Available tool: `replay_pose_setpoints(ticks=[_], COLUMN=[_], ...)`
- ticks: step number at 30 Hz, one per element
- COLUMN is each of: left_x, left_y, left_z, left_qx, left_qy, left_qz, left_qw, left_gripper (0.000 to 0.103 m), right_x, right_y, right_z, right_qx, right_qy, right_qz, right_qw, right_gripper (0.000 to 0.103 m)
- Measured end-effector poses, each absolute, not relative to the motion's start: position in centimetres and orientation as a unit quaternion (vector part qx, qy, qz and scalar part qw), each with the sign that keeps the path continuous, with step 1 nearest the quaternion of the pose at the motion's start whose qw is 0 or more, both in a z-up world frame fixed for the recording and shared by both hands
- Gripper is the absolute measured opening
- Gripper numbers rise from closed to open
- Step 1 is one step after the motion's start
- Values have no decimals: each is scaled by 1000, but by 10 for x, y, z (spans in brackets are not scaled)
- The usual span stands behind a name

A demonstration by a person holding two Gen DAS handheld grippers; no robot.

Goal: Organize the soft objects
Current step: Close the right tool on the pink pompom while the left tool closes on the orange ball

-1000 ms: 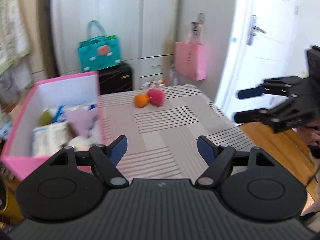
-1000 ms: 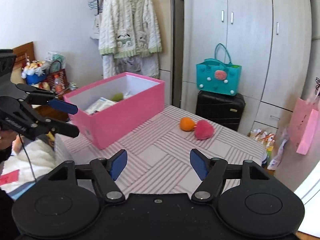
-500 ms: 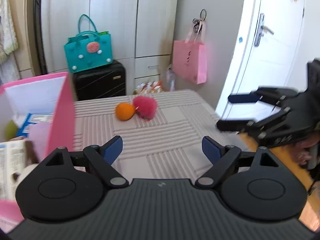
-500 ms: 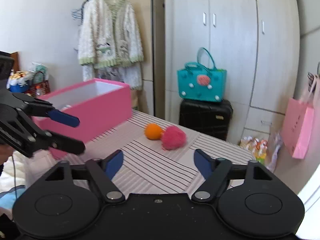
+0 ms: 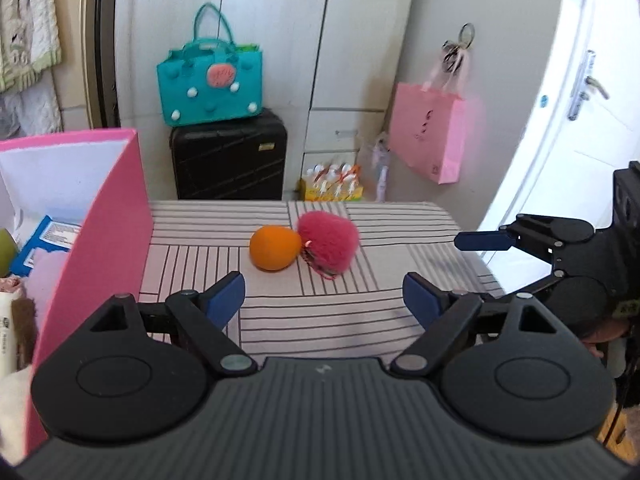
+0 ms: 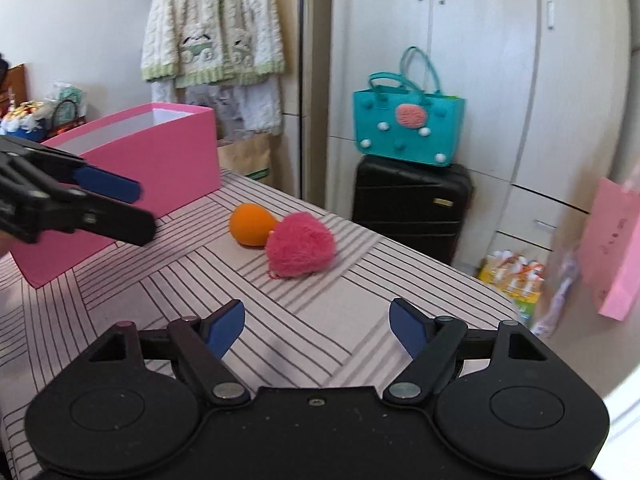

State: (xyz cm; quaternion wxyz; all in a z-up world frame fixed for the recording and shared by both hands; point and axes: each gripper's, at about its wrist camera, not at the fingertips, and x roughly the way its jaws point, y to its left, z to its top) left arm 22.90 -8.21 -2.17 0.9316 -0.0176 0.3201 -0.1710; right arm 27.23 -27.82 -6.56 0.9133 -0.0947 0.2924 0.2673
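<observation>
An orange soft ball [image 5: 275, 253] and a fluffy pink pompom [image 5: 329, 245] lie touching each other on the striped table [image 5: 304, 320]; they also show in the right wrist view, ball [image 6: 251, 224] and pompom [image 6: 300, 249]. My left gripper [image 5: 324, 300] is open and empty, short of both. My right gripper [image 6: 318, 326] is open and empty, short of the pompom. A pink box [image 5: 100, 232] at the left holds several soft items. Each gripper shows in the other's view, right [image 5: 472, 258] and left [image 6: 136, 208].
A black suitcase [image 5: 230, 158] with a teal bag [image 5: 210, 84] on it stands behind the table. A pink paper bag [image 5: 430, 136] hangs at the right. The table's far edge and right edge are close to the pompom.
Both grippers have moved closer to the ball and pompom, which now look larger. The left view has swung right, so the pink box sits further left. Both stay open.
</observation>
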Motion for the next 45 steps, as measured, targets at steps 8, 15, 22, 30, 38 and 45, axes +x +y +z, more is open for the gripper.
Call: replay_pose_setpoints(ticks=[8,15,22,30,38,45], left_x=[273,304,317,329,335,338], left_y=[-84,-85,-87,-88,-100,-110], left_z=[-42,-57,-67,-76,-81,-88], left_qx=[-40,-47,-50,-52,-9,10], left_qy=[350,359,346,345,349,352], left_qz=[-136,-97,-80,-77,-61,-42], left_qw=[926,927,934,934,935,935], left_gripper=[84,79,79,79,79,59], right_x=[311,342,364,359,350,346], right_y=[-246,-235,-239,-265,-270,-275], right_z=[-81,-94,-102,-103,-103,-103], right_qx=[-145,-124,-78,-18,-16,-8], right_qy=[294,284,302,324,331,332], right_qz=[304,326,344,309,298,296], right_qw=[895,893,886,894,895,896], right_gripper=[83,83,55,55,54,54])
